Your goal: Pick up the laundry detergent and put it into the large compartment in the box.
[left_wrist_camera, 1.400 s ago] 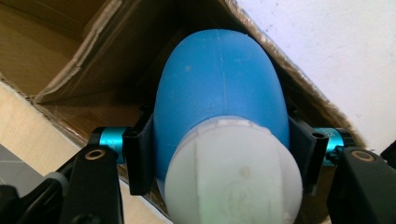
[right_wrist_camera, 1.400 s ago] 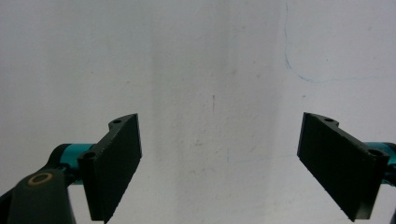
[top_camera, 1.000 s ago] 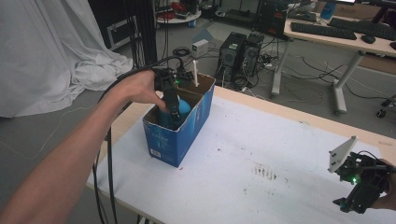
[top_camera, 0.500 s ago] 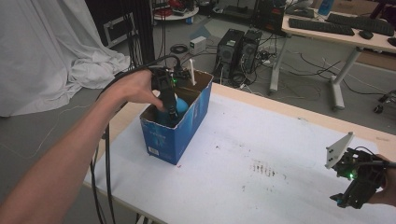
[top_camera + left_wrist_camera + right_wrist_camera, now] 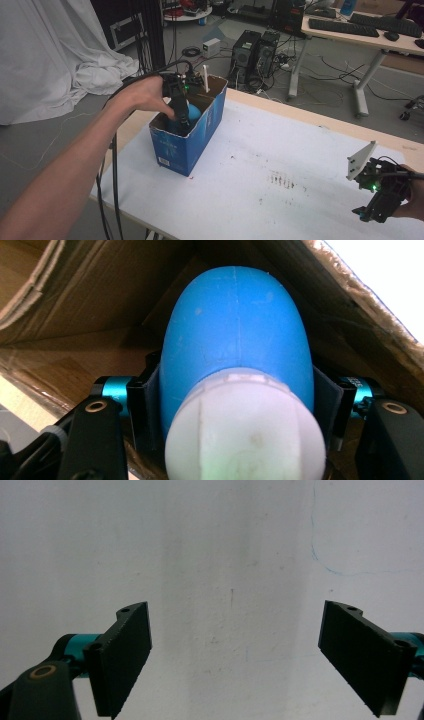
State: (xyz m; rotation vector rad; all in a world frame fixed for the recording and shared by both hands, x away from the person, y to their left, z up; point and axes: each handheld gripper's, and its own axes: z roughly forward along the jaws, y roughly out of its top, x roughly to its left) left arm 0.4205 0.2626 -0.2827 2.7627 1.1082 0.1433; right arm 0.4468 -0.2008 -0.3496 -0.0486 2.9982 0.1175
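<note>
Left gripper (image 5: 235,390) inside blue cardboard box (image 5: 192,137) at table's far left, jaws just eased wider yet seemingly touching blue-and-white bulb (image 5: 237,355), right gripper (image 5: 235,655) released over white tabletop (image 5: 225,555) near right.

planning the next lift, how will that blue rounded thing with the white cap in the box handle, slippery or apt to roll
The blue object looks smooth and rounded, so it may slip between the left gripper jaws flanking it. Its curved body would probably roll if set on the table. Leaning inside the cardboard box, it seems contained; its weight cannot be judged.

Box (image 5: 186,145) at the table's (image 5: 280,145) left end — bulb (image 5: 192,114) inside, apparently against its far corner
</note>
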